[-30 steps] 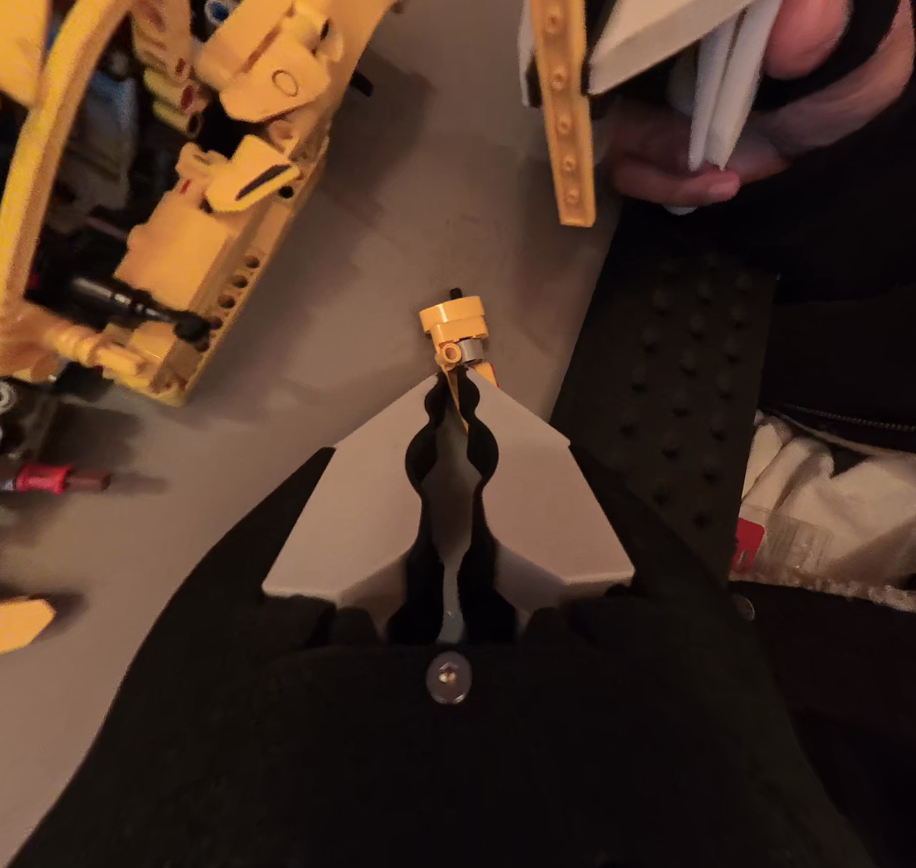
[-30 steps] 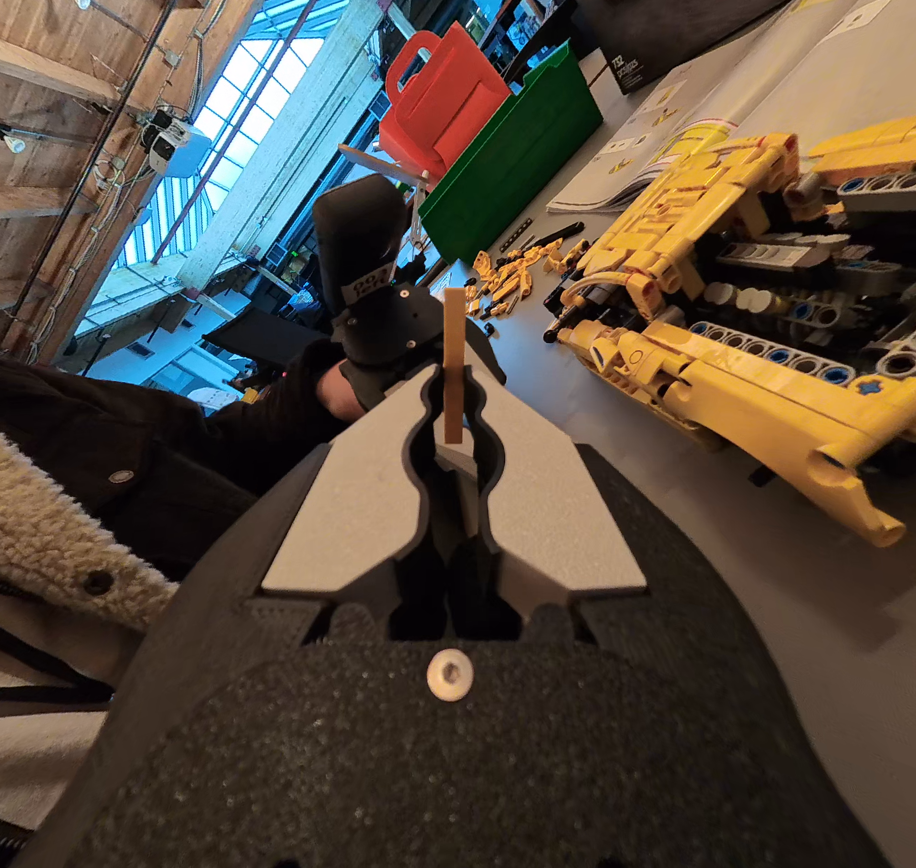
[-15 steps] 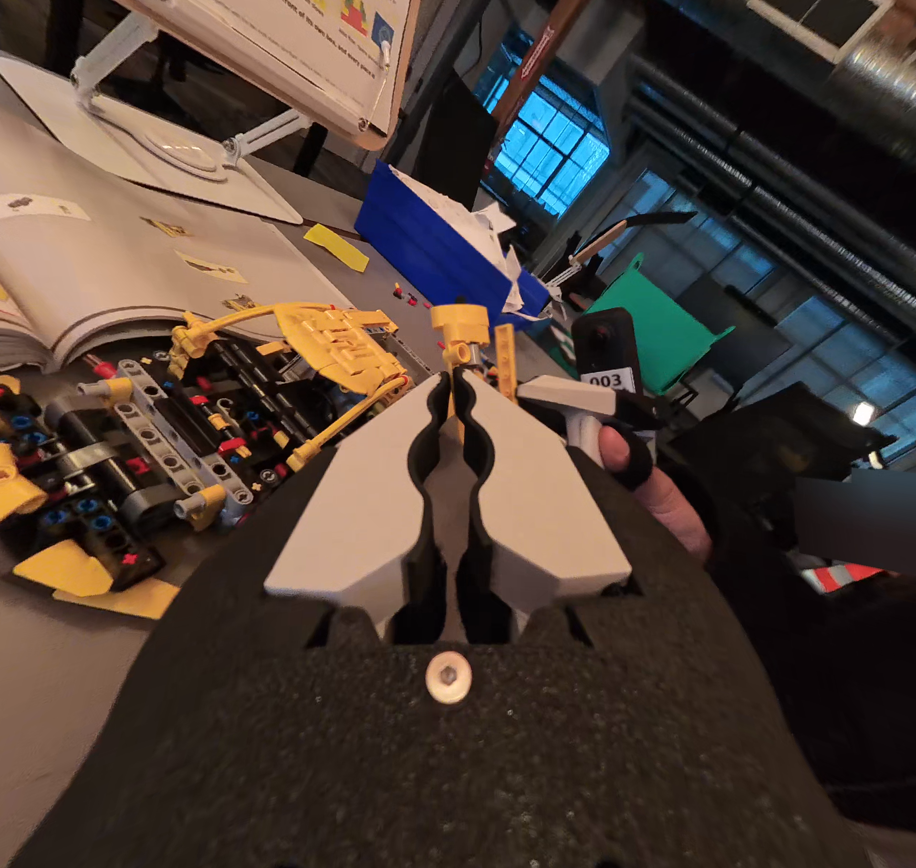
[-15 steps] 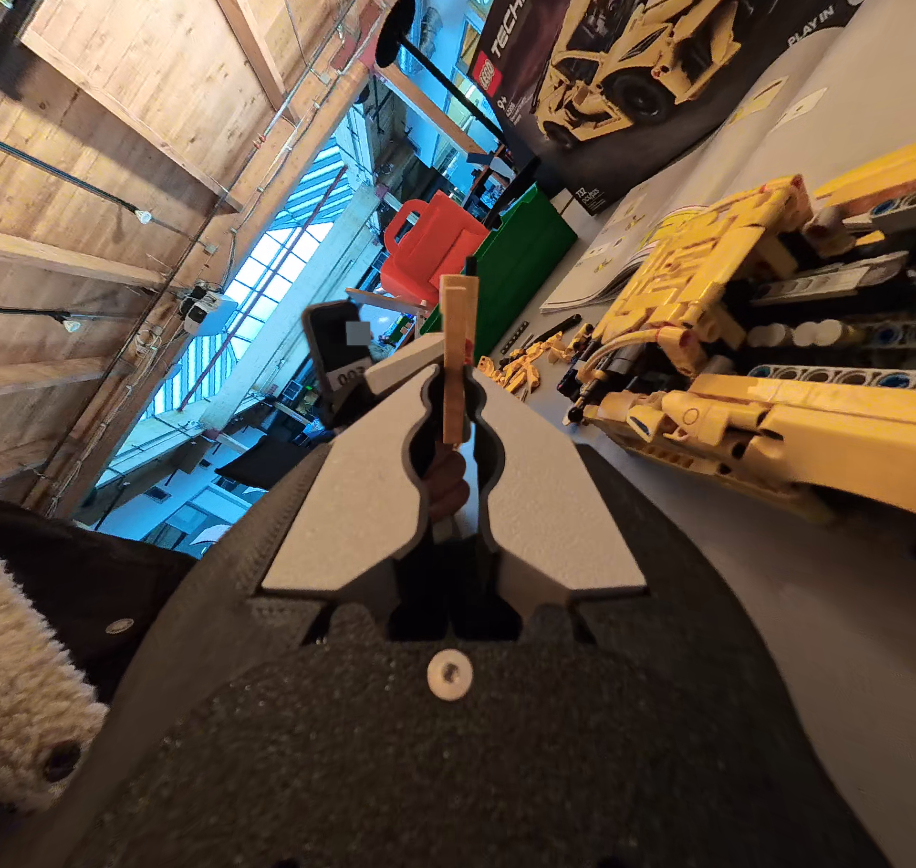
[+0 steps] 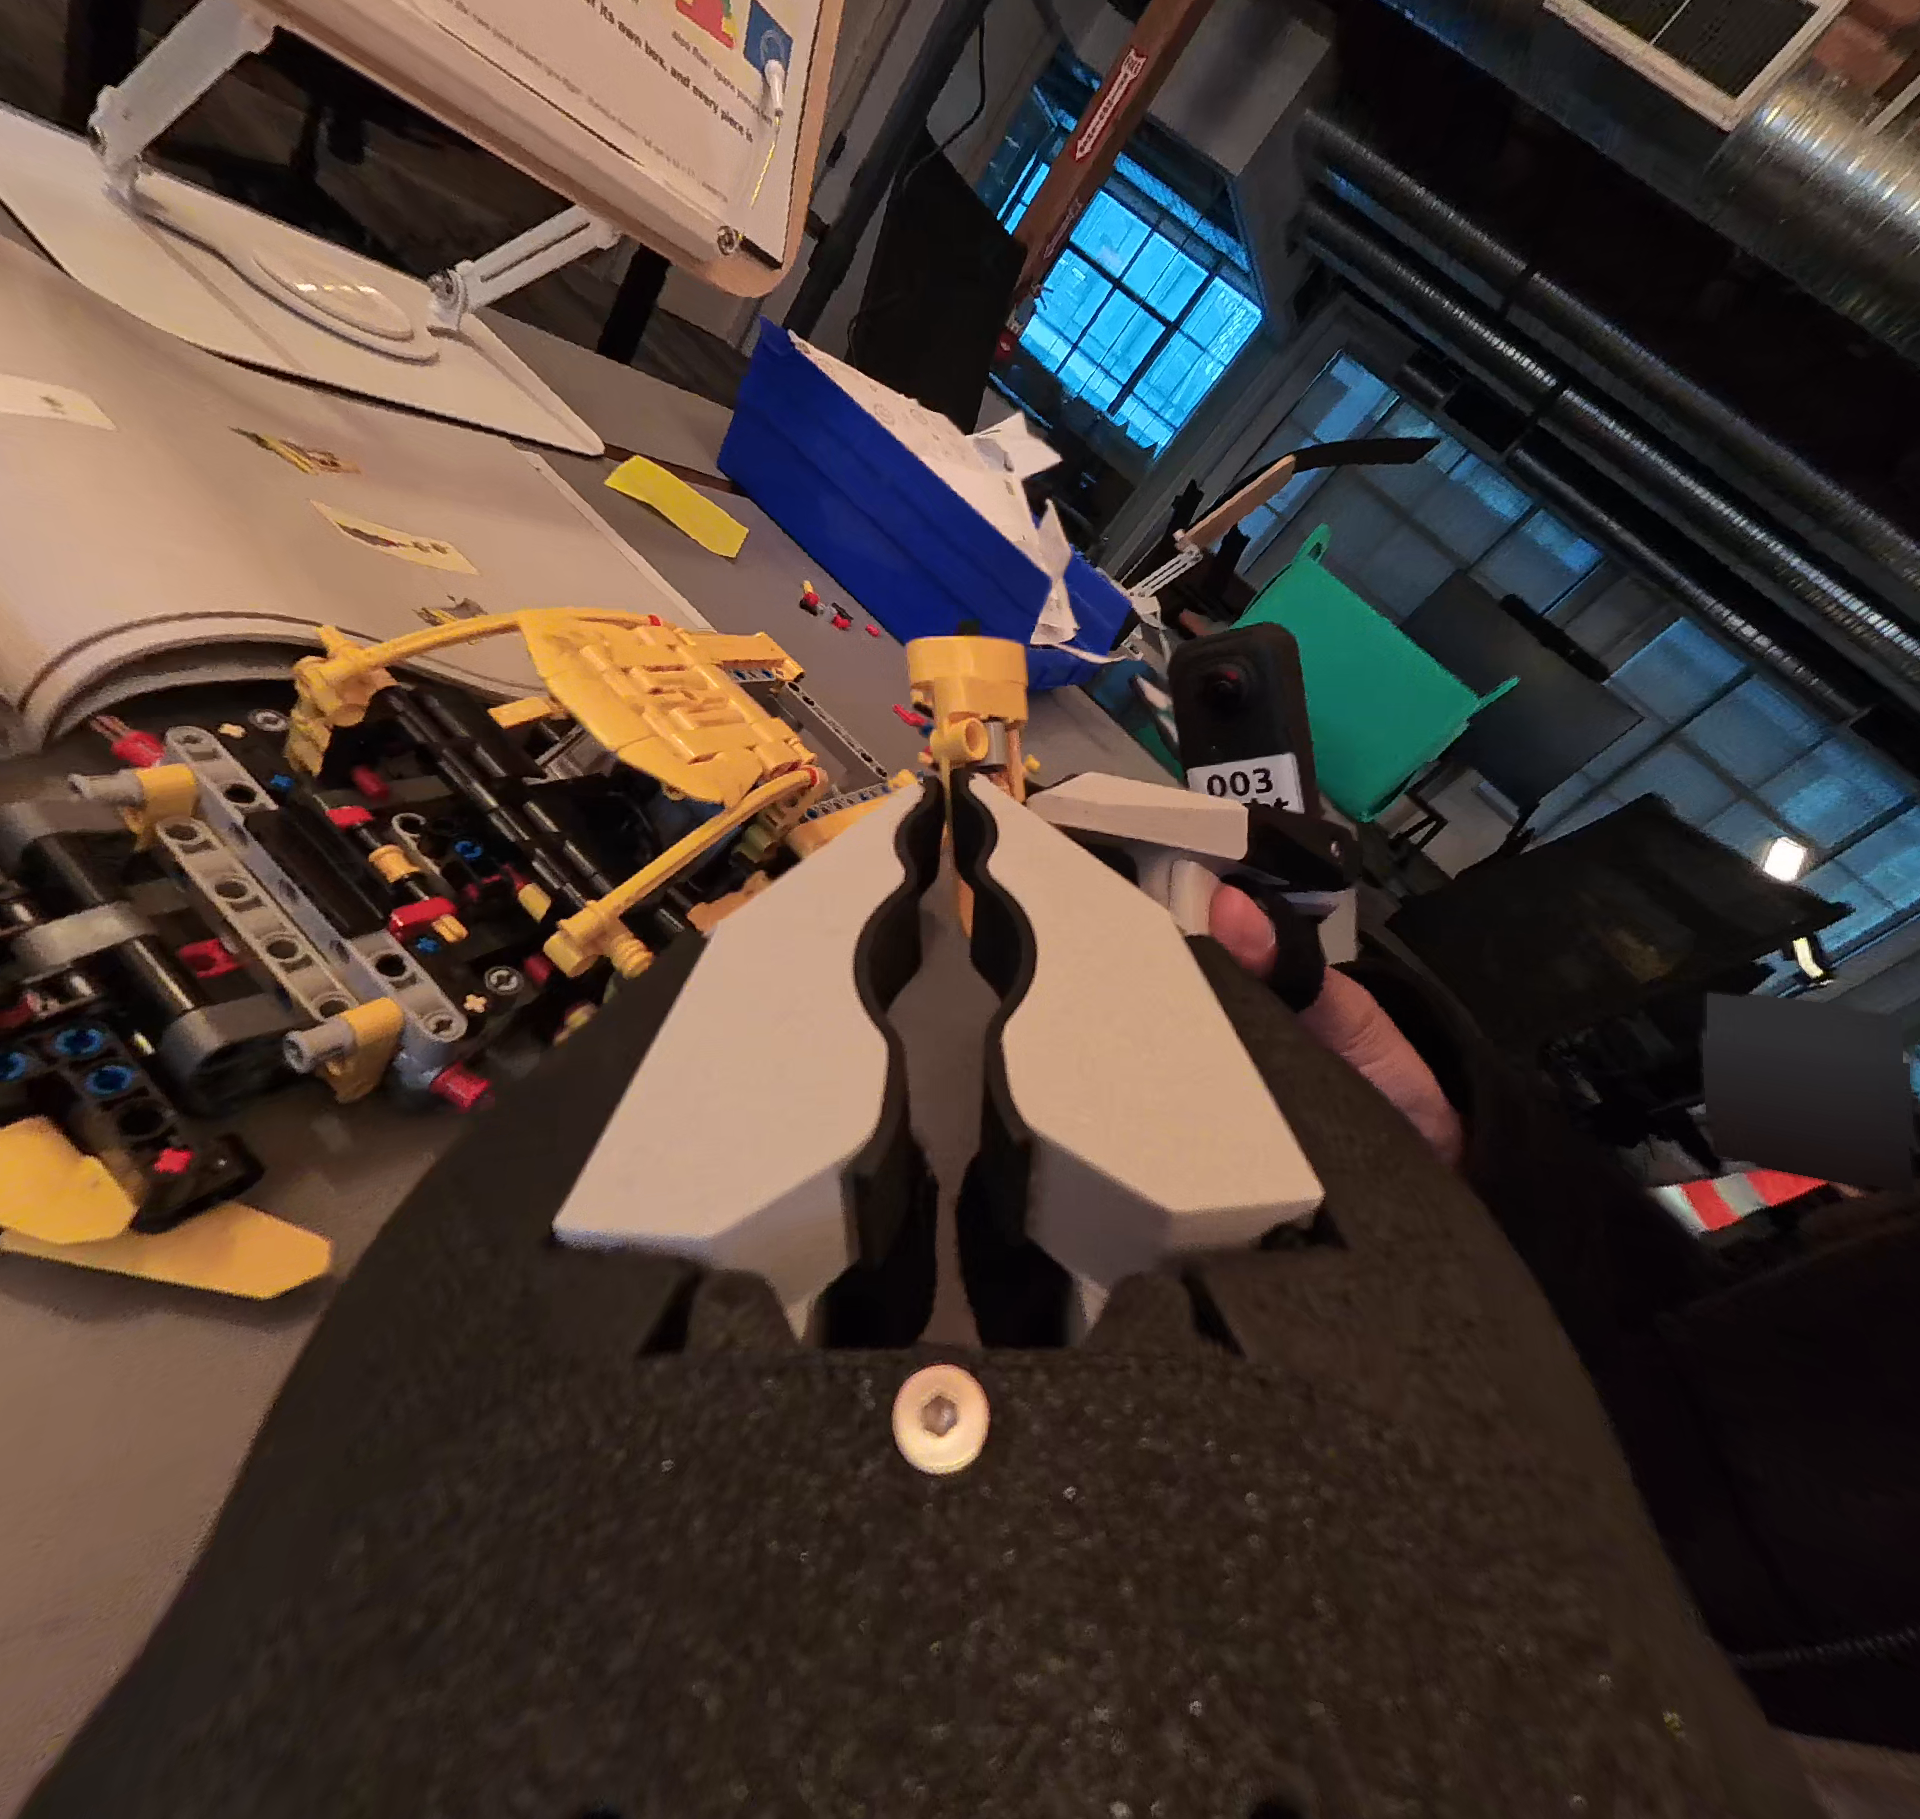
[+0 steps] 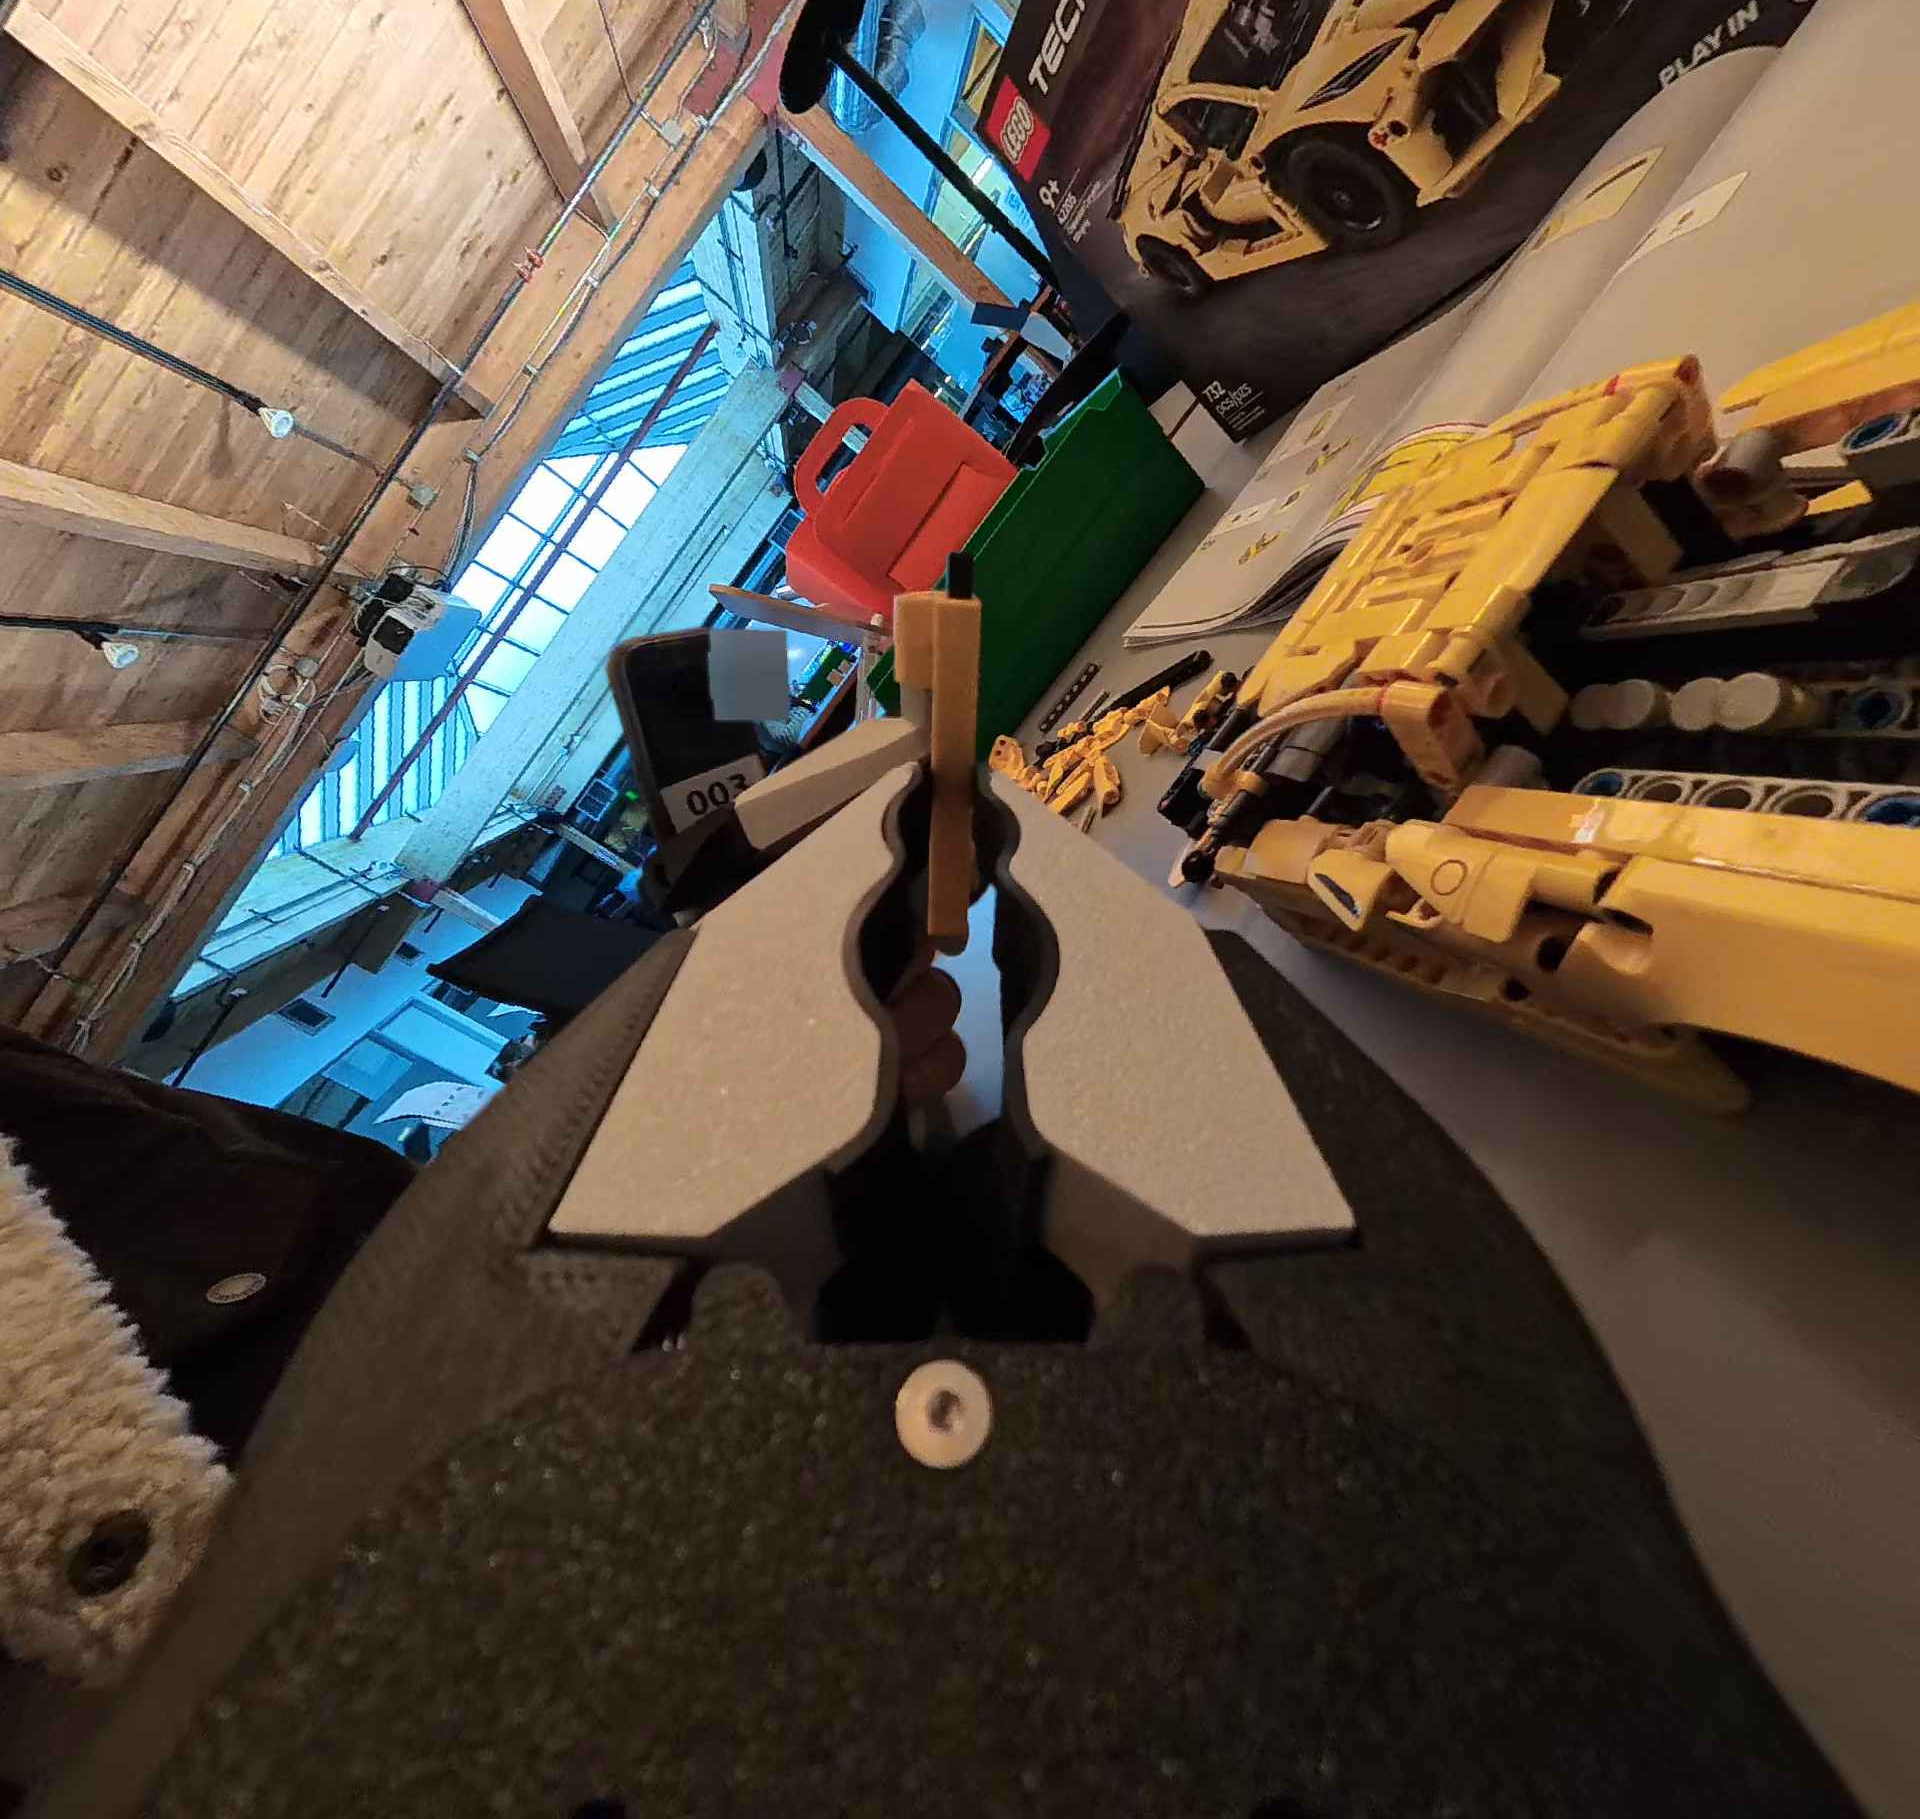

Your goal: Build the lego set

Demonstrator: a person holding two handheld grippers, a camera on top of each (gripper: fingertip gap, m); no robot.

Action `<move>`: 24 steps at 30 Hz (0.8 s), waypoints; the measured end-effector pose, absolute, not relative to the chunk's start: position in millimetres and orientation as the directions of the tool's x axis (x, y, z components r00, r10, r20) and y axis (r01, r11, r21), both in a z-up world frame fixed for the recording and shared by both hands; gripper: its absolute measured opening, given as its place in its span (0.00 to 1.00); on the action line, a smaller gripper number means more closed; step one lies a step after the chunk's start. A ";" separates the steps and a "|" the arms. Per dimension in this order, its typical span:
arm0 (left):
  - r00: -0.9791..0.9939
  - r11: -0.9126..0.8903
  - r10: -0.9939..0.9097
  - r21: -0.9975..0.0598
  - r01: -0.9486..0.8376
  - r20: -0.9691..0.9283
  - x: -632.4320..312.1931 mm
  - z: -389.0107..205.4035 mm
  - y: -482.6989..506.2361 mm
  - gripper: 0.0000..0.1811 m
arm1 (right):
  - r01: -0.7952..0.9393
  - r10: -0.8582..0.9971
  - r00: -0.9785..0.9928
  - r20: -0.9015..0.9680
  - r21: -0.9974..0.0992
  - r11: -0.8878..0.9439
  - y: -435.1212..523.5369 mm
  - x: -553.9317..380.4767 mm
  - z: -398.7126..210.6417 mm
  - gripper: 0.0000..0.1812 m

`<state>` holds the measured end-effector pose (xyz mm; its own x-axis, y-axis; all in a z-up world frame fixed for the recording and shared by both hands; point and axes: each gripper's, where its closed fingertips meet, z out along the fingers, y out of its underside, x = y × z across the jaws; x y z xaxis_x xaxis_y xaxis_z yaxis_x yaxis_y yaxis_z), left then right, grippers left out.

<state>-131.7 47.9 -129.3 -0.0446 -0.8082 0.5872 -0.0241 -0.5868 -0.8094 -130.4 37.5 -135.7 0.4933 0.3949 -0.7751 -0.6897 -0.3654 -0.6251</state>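
The partly built yellow lego car (image 5: 436, 834) lies on the grey table (image 5: 135, 1437). Above its near edge, the left gripper (image 5: 948, 782) clenches a small yellow connector piece (image 5: 966, 699); beside it, the right gripper (image 6: 951, 782) grips a yellow beam (image 6: 948, 761) upright.

A grey table (image 5: 125, 1437) carries the half-built yellow and black lego car (image 5: 343, 876) at nine o'clock in the left wrist view. An open instruction booklet (image 5: 197, 533) lies behind it at ten o'clock, a blue bin (image 5: 883, 522) at twelve, with a yellow slip (image 5: 675, 519) between them.
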 end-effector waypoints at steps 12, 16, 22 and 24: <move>-0.058 -0.633 -0.772 -0.774 -0.014 0.632 -133.8 -131.1 53.4 0.01 | -0.697 0.394 0.473 -0.788 -0.608 -0.380 38.3 -129.0 -137.0 0.04; -0.061 -0.622 -0.780 -0.782 -0.035 0.623 -132.4 -132.9 49.6 0.01 | -0.700 0.396 0.466 -0.791 -0.604 -0.382 38.4 -128.7 -136.6 0.04; -0.068 -0.621 -0.780 -0.782 -0.044 0.623 -131.5 -133.5 46.9 0.01 | -0.705 0.394 0.458 -0.797 -0.595 -0.386 38.2 -127.7 -137.1 0.04; -0.068 -0.620 -0.780 -0.783 -0.043 0.622 -131.6 -133.4 46.6 0.01 | -0.704 0.396 0.458 -0.796 -0.597 -0.385 38.1 -127.8 -137.1 0.04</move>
